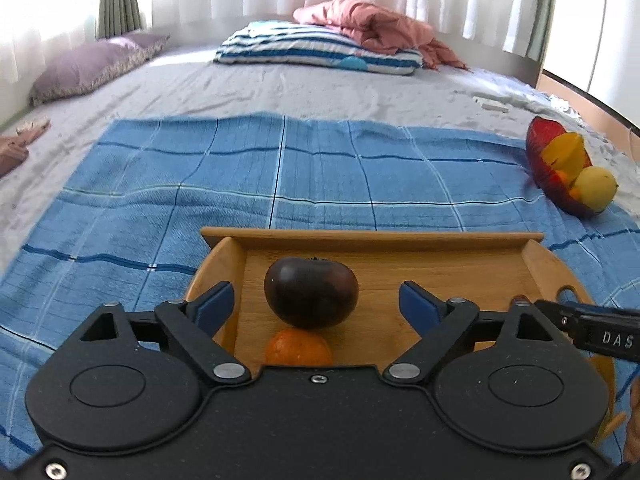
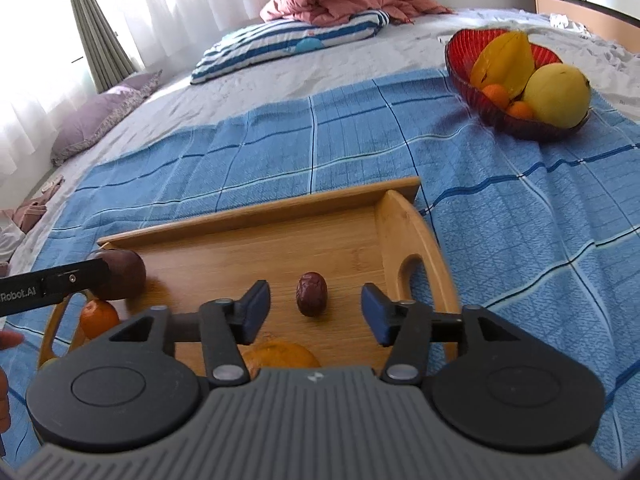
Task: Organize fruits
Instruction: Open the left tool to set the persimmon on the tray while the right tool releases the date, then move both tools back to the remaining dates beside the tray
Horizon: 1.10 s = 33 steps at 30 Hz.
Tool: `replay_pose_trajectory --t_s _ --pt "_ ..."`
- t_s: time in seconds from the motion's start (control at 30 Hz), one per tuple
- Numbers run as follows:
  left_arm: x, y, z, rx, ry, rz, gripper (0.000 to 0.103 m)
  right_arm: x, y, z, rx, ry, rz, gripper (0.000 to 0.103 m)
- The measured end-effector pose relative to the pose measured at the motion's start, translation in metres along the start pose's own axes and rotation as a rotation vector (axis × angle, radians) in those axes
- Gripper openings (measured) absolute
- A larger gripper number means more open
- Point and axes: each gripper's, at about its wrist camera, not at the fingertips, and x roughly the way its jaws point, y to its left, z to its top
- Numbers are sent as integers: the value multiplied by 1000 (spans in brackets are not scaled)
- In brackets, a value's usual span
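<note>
A wooden tray (image 1: 400, 268) (image 2: 280, 240) lies on a blue checked cloth. In the left wrist view a dark purple round fruit (image 1: 311, 293) rests in the tray with a small orange (image 1: 299, 347) in front of it. My left gripper (image 1: 316, 306) stands open around the dark fruit, its pads clear of it. In the right wrist view a small wrinkled red date (image 2: 311, 294) lies on the tray between the open fingers of my right gripper (image 2: 316, 312), untouched. Another orange (image 2: 280, 354) sits close under it. The dark fruit (image 2: 120, 276) and a small orange (image 2: 99, 318) are at the left.
A red glass bowl (image 2: 480, 114) (image 1: 538, 156) holding a starfruit, a yellow fruit and small oranges stands at the far right on the cloth. Pillows and a pink blanket (image 1: 372, 26) lie at the bed's far end. A hand shows at the right wrist view's left edge.
</note>
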Motion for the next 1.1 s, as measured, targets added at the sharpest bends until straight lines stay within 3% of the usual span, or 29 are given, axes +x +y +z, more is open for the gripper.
replay_pose_trajectory --t_s 0.17,0.47,1.1 --pt "-27 0 -14 1 -22 -24 95 -19 -1 -6 -21 -46 -4 80" --pt "-70 0 -46 -1 -56 -52 99 -52 2 -26 -89 -118 -11 87" --pt "-123 -6 -98 -3 -106 -109 101 -98 21 -82 -268 -237 -45 99"
